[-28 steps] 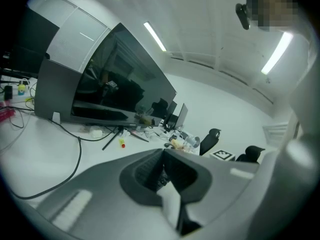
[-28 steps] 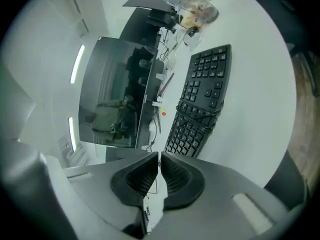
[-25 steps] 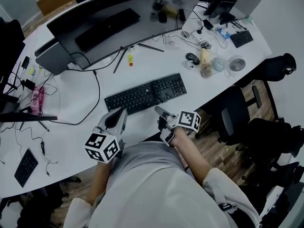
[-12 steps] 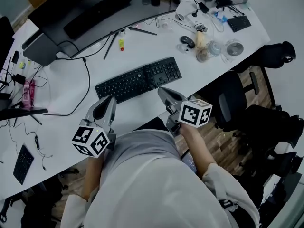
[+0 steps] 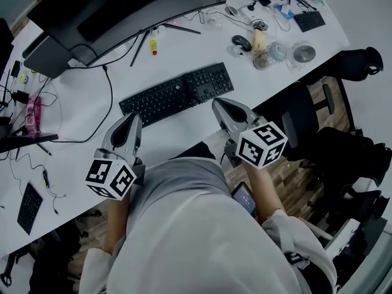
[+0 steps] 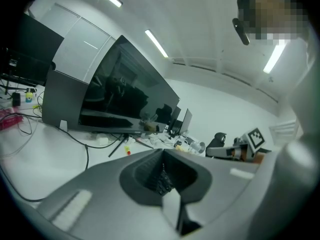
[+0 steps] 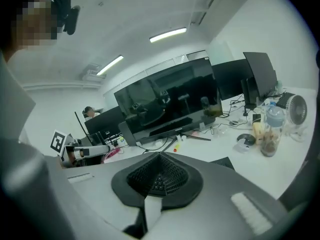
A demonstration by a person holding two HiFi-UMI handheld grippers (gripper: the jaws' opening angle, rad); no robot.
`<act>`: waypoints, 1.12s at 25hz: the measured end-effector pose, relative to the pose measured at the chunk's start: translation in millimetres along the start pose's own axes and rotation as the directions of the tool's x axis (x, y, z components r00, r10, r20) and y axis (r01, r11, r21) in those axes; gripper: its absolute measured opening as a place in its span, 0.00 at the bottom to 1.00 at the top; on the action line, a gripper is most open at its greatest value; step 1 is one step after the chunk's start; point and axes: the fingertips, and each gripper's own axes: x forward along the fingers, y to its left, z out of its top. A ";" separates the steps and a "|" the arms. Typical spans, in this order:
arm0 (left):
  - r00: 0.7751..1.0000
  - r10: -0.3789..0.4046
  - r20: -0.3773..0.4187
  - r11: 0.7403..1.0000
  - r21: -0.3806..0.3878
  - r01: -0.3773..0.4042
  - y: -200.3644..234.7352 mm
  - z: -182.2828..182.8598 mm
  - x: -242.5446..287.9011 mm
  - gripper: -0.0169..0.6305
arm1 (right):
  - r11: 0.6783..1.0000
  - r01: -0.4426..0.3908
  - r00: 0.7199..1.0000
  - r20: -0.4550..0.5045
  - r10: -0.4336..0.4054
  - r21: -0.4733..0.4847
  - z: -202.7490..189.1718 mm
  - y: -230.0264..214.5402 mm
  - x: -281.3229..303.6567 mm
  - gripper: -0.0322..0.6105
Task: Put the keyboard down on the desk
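Two claws, the left gripper [image 5: 131, 121] and the right gripper [image 5: 222, 106], hover with jaws pressed together on nothing near the keyboard [image 5: 177, 94], already lying flat on the desk [image 5: 196, 46], where a careless forward swing could likely shove it askew.

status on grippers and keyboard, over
Left gripper and right gripper both shut, empty, near the desk edge. Keyboard flat on the desk, clear of both. Nothing on it or in the way.
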 end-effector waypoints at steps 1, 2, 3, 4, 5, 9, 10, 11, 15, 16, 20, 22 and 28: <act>1.000 0.004 0.003 1.000 0.000 -0.004 0.4 1.0 -0.9 0.03 | 1.000 0.004 1.000 0.000 -0.004 -0.017 2.0 0.6 -1.1 0.05; 1.000 0.009 0.006 1.000 0.001 -0.009 1.0 1.9 -1.8 0.03 | 0.999 0.009 1.000 -0.003 -0.009 -0.035 3.2 1.0 -1.8 0.05; 1.000 0.014 0.010 1.000 0.001 -0.014 1.8 2.8 -2.8 0.03 | 0.999 0.015 1.000 -0.005 -0.015 -0.051 3.6 1.3 -2.3 0.05; 1.000 0.020 0.015 1.000 0.001 -0.020 3.1 3.6 -4.2 0.03 | 0.998 0.019 1.000 -0.008 -0.020 -0.061 3.1 1.7 -2.6 0.05; 0.999 0.027 0.021 1.000 0.000 -0.027 4.6 4.6 -6.0 0.03 | 0.998 0.021 1.000 -0.011 -0.022 -0.065 1.7 2.3 -2.8 0.05; 0.998 0.042 0.049 0.999 -0.003 -0.042 8.3 10.8 -13.2 0.03 | 0.998 0.018 1.000 -0.025 -0.019 -0.062 -5.5 4.6 -4.3 0.05; 0.998 0.040 0.051 0.999 -0.004 -0.040 8.3 11.4 -13.9 0.03 | 0.998 0.020 0.999 -0.028 -0.022 -0.067 -6.5 4.8 -4.4 0.05; 0.998 0.039 0.051 0.999 -0.003 -0.039 8.2 11.4 -14.3 0.03 | 0.997 0.023 0.999 -0.031 -0.026 -0.072 -7.1 5.0 -4.2 0.05; 0.999 0.033 0.043 0.999 0.011 -0.034 7.2 11.0 -13.1 0.03 | 0.995 0.037 0.999 -0.035 -0.040 -0.091 -6.7 4.9 -2.4 0.05; 0.999 0.031 0.040 0.999 0.014 -0.031 6.6 10.6 -12.5 0.03 | 0.994 0.041 0.998 -0.036 -0.045 -0.097 -6.9 4.8 -2.4 0.05; 0.999 0.021 0.029 0.999 0.026 -0.021 4.6 8.8 -10.6 0.03 | 0.993 0.054 0.998 -0.039 -0.058 -0.105 -8.0 5.7 -3.9 0.05; 1.000 0.012 0.024 0.999 0.030 -0.013 3.2 8.2 -8.6 0.03 | 0.992 0.060 0.997 -0.040 -0.065 -0.106 -8.3 6.4 -5.0 0.05; 1.000 -0.015 0.000 0.999 0.051 0.015 -6.9 5.3 -1.4 0.03 | 0.992 0.079 0.995 -0.054 -0.085 -0.101 -11.3 4.7 -5.8 0.05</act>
